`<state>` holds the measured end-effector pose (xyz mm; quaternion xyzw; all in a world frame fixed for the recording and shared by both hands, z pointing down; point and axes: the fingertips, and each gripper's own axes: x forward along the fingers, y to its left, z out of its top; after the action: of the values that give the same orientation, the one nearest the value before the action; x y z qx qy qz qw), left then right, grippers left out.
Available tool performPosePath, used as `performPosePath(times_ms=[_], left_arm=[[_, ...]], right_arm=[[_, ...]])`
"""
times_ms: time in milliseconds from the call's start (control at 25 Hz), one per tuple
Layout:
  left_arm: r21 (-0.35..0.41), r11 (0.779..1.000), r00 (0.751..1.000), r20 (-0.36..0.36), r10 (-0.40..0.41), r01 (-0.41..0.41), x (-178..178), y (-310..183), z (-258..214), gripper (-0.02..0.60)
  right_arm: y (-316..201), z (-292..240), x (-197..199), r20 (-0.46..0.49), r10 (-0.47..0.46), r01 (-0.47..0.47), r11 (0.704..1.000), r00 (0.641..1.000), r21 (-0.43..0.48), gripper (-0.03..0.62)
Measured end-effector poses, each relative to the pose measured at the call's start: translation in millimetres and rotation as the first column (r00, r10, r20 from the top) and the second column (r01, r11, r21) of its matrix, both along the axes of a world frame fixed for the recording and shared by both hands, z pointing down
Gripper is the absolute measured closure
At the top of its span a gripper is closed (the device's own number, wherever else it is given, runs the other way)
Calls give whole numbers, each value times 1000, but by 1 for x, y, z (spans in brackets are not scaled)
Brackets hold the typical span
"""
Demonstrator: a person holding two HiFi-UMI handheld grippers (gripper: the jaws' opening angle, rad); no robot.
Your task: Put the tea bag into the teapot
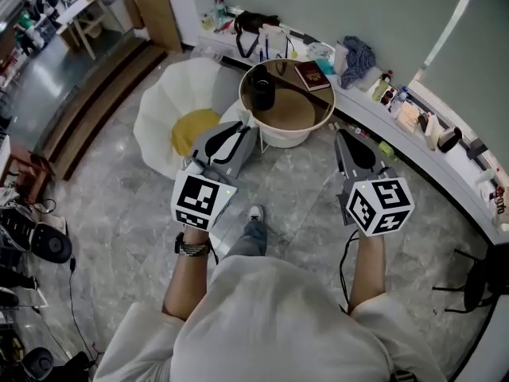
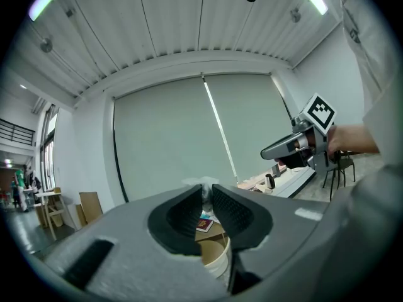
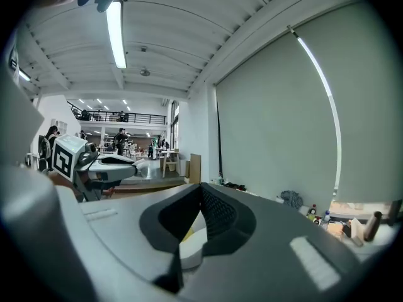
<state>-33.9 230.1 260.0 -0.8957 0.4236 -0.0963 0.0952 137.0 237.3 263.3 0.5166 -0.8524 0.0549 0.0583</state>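
Currently your left hand-held gripper (image 1: 241, 126) is closed on the tea bag (image 2: 200, 184). In the left gripper view its two dark pads sit nearly together, with the pale bag pinched between their tips. From the head view, that gripper points toward the round surface (image 1: 290, 108) and its tip is near the rim on your side. The dark teapot (image 1: 262, 92) stands upright on the left part of that surface, beyond the gripper tip and apart from it, so the tea bag is not yet in the pot. A red book (image 1: 312, 76) lies on the far right part of the same surface, apart from the teapot.

Your right hand-held gripper (image 1: 342, 136) is held level with the left one, off to the right of the surface. In the right gripper view its jaws meet at the tips and grip nothing.

A white petal-shaped chair (image 1: 163, 106) with a yellow cushion (image 1: 191, 130) stands on the floor to the left of the round surface, just behind your left gripper.
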Motion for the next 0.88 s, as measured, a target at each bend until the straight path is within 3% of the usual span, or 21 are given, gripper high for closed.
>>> performPosePath(times_ms=[440,880], left_arm=[[-15,1000,1000,2,20,-20,-21,-129,9,525],[-38,998,999,1,50,-50,-37,-227,16,525]], right_arm=[[-124,11,-22,-11,19,-19,999,1000,-28,588],[-218,14,-37,-21,46,-47,998,999,-52,588]])
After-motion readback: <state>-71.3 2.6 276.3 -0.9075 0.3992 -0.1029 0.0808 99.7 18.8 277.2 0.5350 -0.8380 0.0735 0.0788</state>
